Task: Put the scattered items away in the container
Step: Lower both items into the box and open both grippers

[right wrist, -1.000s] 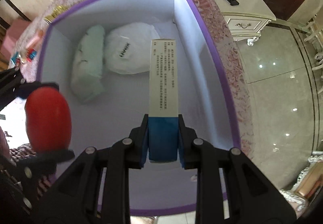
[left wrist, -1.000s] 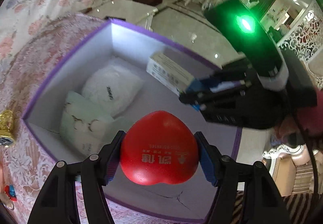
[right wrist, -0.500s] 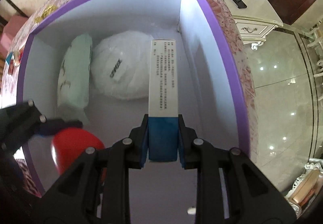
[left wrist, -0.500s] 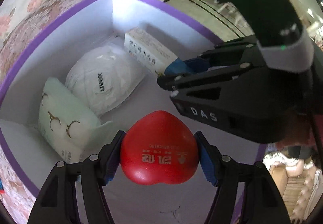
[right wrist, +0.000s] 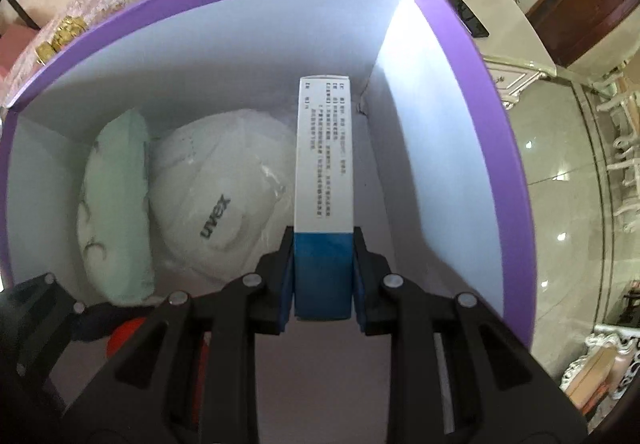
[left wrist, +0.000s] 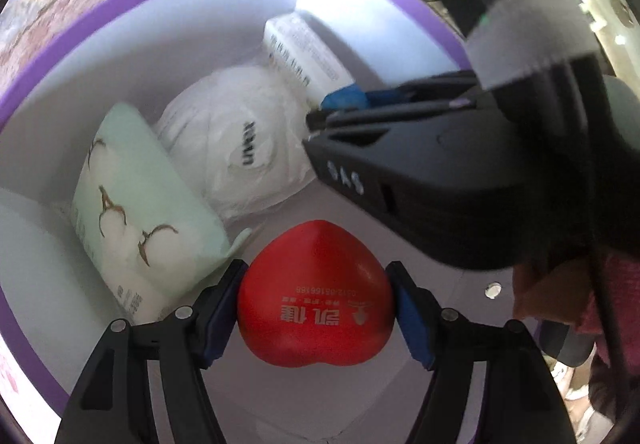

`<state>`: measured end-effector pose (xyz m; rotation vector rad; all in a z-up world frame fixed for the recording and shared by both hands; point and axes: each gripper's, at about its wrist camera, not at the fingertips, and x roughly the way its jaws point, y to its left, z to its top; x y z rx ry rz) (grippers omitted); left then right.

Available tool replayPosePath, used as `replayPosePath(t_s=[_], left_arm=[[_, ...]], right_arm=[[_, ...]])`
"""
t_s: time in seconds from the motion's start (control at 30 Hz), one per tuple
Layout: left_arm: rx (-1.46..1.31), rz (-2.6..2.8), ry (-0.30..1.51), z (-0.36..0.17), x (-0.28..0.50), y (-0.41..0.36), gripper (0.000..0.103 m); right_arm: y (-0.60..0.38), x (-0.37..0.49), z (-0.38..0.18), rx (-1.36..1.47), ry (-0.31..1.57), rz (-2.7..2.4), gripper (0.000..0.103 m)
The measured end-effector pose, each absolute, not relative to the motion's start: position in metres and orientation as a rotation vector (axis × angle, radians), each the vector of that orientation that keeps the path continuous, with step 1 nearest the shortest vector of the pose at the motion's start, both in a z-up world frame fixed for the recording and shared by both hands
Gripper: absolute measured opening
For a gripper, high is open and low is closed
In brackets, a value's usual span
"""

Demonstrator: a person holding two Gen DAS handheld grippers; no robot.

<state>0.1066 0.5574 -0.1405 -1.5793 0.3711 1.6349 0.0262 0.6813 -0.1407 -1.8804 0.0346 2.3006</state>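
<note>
Two hand-held grippers inside the purple box [right wrist: 460, 55]: left hand-held gripper [left wrist: 316, 304] clamps red heart [left wrist: 314, 308]; right hand-held gripper [right wrist: 323, 276] clamps carton [right wrist: 325, 163] beside the mask [right wrist: 224, 195], low for release.

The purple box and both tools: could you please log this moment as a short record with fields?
container: purple box, white inside
left tool: shut on red heart, low inside the box
right tool: shut on white-and-blue carton, inside the box
already in box: white mask, green tissue pack
outside box: gold object on floral cloth
</note>
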Motion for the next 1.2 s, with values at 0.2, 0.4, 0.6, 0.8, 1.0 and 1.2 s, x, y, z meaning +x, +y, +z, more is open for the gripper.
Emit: replayPosePath(t_s=[0.2, 0.4, 0.6, 0.8, 1.0, 1.2], left_arm=[[-1.615, 1.621, 0.344, -0.142, 0.110, 0.553, 0.073], [-1.611, 1.615, 0.318, -0.139, 0.118, 0.548, 0.080], [-1.599, 1.613, 0.302, -0.135, 0.128, 0.543, 0.083], [-1.581, 1.606, 0.282, -0.129, 0.139, 0.539, 0.089], [-1.537, 1.588, 0.276, -0.112, 0.158, 0.534, 0.094], [-1.487, 1.610, 0.197, -0.083, 0.168, 0.513, 0.096]], right_arm=[[0.680, 0.028, -0.144, -1.873, 0.001, 2.308, 0.028], [0.680, 0.034, -0.143, -1.888, -0.001, 2.307, 0.028], [0.679, 0.045, -0.137, -1.880, 0.018, 2.335, 0.033], [0.678, 0.061, -0.120, -1.799, 0.024, 2.398, 0.037], [0.671, 0.078, -0.097, -1.762, 0.026, 2.431, 0.037], [0.667, 0.082, -0.092, -1.763, 0.068, 2.491, 0.039]])
